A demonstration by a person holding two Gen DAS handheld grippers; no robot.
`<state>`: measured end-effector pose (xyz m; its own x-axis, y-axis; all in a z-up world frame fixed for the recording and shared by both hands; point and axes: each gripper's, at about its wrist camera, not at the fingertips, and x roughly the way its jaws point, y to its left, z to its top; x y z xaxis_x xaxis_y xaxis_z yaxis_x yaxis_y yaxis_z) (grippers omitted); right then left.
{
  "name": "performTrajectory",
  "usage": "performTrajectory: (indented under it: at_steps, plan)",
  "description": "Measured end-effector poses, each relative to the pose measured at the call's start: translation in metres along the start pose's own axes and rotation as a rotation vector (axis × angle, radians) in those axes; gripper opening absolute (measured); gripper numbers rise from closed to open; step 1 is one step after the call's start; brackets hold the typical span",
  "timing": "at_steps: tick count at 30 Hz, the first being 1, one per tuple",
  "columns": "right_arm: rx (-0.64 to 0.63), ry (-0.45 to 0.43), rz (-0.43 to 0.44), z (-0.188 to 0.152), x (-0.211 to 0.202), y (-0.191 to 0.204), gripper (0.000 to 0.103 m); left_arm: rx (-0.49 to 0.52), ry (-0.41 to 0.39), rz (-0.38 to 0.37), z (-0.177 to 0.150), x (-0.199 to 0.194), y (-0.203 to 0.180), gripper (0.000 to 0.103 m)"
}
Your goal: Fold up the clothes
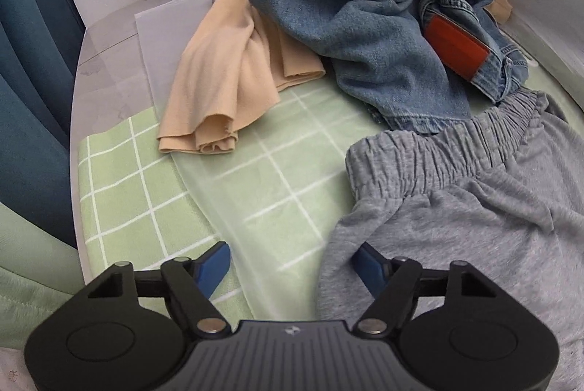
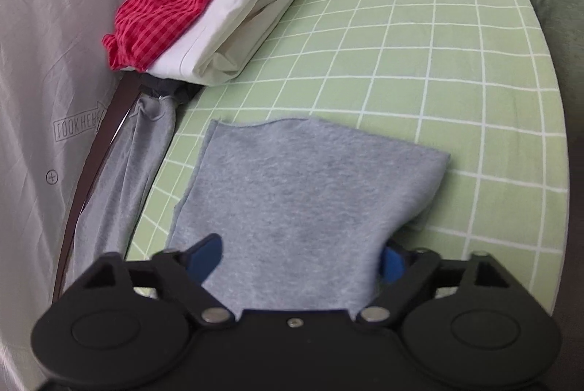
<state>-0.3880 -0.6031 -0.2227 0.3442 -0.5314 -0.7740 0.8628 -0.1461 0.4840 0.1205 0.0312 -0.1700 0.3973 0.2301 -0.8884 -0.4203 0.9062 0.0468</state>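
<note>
Grey sweat shorts [image 1: 456, 208] with an elastic waistband lie on the green checked cloth [image 1: 138, 179]. My left gripper [image 1: 294, 263] is open, its right finger [image 1: 368, 263] at the shorts' left edge, its left finger over the cloth. In the right wrist view a grey leg panel of the shorts [image 2: 292, 194] lies flat on the checked cloth [image 2: 438, 62]. My right gripper [image 2: 299, 259] is open, its fingers wide apart with the grey fabric lying between them.
A heap of blue jeans [image 1: 365, 7] and a beige garment [image 1: 226, 69] lie beyond the shorts. A folded stack of red checked [image 2: 171, 0] and white cloth [image 2: 241, 22] sits at the far left. A grey printed sheet [image 2: 47, 62] hangs left.
</note>
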Motion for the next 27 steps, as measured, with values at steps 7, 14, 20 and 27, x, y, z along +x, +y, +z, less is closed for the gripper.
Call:
performTrajectory:
  at_steps: [7, 14, 20, 27]
  plan:
    - [0.035, 0.03, 0.068, 0.009, 0.003, -0.017, 0.041, 0.051, -0.011, 0.017, -0.004, -0.018, -0.002, 0.063]
    - [0.043, 0.04, 0.091, 0.009, 0.003, -0.02, 0.042, 0.093, -0.042, -0.033, -0.009, -0.029, -0.004, 0.059]
    - [0.059, 0.024, 0.1, 0.008, 0.005, -0.02, 0.044, 0.063, -0.027, -0.1, -0.002, -0.019, -0.004, 0.038]
    - [0.076, 0.013, 0.098, 0.011, 0.008, -0.016, 0.054, 0.095, -0.011, -0.135, 0.011, 0.0, -0.019, 0.038]
